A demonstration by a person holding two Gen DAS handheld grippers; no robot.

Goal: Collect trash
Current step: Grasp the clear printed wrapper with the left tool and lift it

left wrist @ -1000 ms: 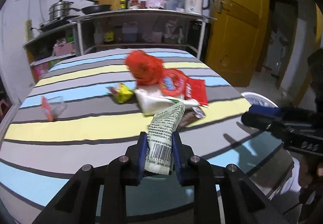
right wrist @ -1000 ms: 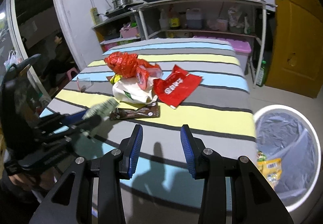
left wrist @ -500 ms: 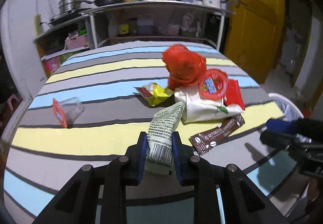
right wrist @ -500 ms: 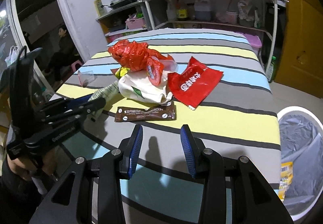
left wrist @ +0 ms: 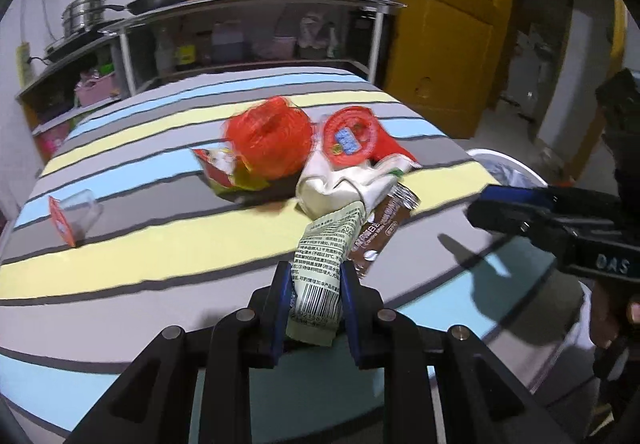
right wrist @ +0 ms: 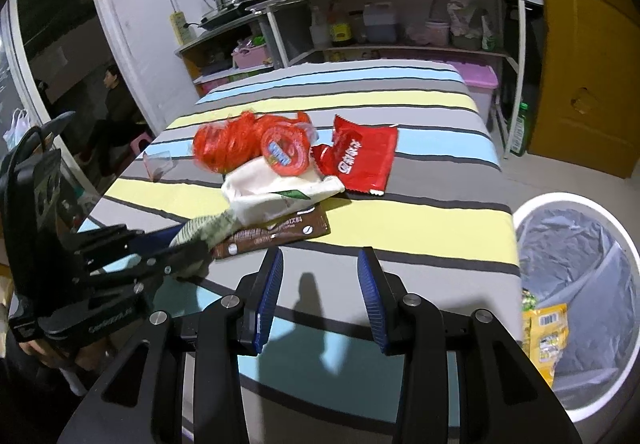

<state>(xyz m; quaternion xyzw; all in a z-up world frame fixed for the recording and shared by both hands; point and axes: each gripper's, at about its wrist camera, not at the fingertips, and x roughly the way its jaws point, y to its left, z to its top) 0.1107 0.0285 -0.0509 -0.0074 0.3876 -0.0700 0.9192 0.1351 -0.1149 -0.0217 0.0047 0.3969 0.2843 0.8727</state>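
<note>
Pale green printed sachet [left wrist: 320,264] is pinched by left gripper [left wrist: 314,298]; right gripper [right wrist: 320,284] is held spread above striped table [right wrist: 420,212].

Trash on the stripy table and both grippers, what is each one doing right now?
left gripper: shut on the green sachet.
green sachet: pinched, barcode end toward the camera.
right gripper: open, holding nothing.
brown sachet: flat on the table.
red wrapper: flat, torn open.
white bag: crumpled.
red net: bunched up.
clear cup: tipped on its side.
bin: lined, wrappers inside.
</note>
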